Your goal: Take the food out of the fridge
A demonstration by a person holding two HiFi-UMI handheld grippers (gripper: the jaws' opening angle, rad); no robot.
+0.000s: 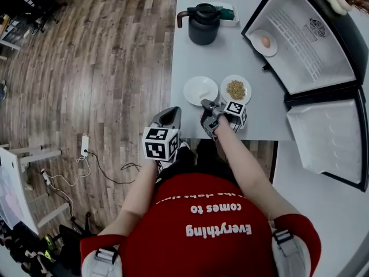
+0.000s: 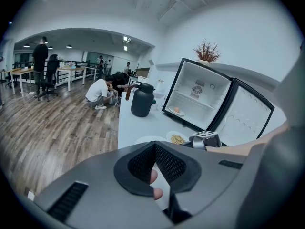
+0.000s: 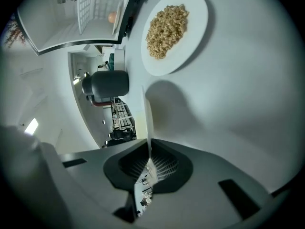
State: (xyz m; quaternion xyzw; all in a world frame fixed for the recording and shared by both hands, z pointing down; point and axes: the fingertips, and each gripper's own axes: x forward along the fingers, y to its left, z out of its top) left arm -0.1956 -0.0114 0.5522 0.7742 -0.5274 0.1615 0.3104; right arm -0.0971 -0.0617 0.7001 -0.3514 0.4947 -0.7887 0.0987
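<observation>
White plate is my load. My right gripper has its fingers nearly together, pinched on the thin rim. The right gripper view shows that rim edge-on w/ a broad shadow beside it on the desk. The plate sits low at the desk, just beside the plate of grains; can't tell if it's fully down. Something pale may lie on it, too washed out to name. My left gripper hangs by the desk's near-left corner, fingers tip to tip, nothing between them.

Food not yet out: a small plate w/ what looks like an egg, on the bottom of the open fridge, well apart from both grippers.

Risks, as I judge them:
- The rim grip is narrow, so the plate can pivot in the fingers. If I let go before it lies flat, it drops & clatters, prob. tipping whatever's on it.
- The two plates are close, so a sideways nudge on set-down could clip rims & scatter grains.
- The next reach passes near the black jug, whose handle sticks out. A careless arm could knock it.
- The egg is round & loose on its plate. A tilt or a bump on the fridge's front lip could send it rolling off, esp. w/ another one-sided rim pinch.
- The fridge door stands open at my right, where an elbow could catch it.
</observation>
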